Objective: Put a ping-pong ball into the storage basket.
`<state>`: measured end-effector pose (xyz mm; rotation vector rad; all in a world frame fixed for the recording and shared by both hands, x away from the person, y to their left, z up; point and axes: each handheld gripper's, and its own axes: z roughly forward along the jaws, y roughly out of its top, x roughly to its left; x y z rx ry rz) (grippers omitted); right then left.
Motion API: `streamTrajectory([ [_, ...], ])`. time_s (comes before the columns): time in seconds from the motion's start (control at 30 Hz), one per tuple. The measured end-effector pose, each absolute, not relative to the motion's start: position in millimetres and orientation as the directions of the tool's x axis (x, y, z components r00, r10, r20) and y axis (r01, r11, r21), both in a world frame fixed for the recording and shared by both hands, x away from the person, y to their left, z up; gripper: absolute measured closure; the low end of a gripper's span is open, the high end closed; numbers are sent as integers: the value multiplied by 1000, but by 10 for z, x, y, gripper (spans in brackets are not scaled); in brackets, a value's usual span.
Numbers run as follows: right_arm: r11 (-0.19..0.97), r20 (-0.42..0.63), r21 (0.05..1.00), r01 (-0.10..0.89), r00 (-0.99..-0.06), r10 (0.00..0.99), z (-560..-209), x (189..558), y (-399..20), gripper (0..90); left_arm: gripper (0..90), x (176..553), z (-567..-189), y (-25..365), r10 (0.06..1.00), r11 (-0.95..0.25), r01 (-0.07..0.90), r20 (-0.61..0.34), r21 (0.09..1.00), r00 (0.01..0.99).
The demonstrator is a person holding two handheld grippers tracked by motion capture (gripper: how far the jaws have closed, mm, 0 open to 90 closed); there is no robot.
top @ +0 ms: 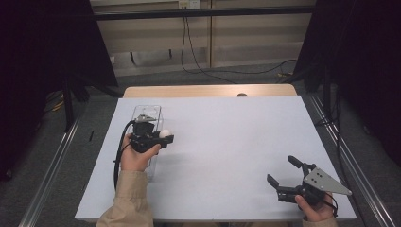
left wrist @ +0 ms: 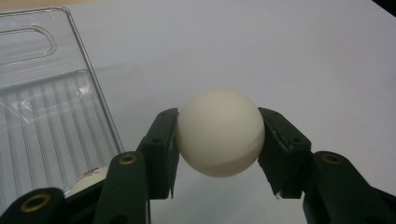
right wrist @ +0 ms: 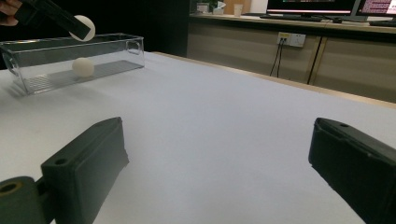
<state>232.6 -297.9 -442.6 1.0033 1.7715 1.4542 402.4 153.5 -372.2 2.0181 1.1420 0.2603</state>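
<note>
My left gripper point(top: 164, 137) is shut on a white ball point(top: 165, 134), holding it above the table just right of a clear plastic box point(top: 147, 113). In the left gripper view the ball point(left wrist: 219, 133) is pressed between both black pads point(left wrist: 162, 142), with the box point(left wrist: 46, 107) to its left and a second ball point(left wrist: 88, 179) peeking out low inside it. My right gripper point(top: 280, 169) stands open near the front right, nothing between its jaws. The right gripper view shows the box point(right wrist: 107, 51) far left, one ball point(right wrist: 82, 66) on its floor and the held ball point(right wrist: 85, 25) above it.
A white sheet point(top: 227, 142) covers the table, with a strip of wood point(top: 208, 91) showing at the far edge. Metal rails point(top: 49, 165) run along both sides. Cables point(top: 198, 66) lie on the floor beyond the table.
</note>
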Motion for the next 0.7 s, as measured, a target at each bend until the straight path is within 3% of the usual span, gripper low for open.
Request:
streamTrajectory([
  [0.7,101,-3,981,168,-507,862,-4425,2311,-2999,34,510,4034,-3694,1587,809,-277,635,-181,721,559],
])
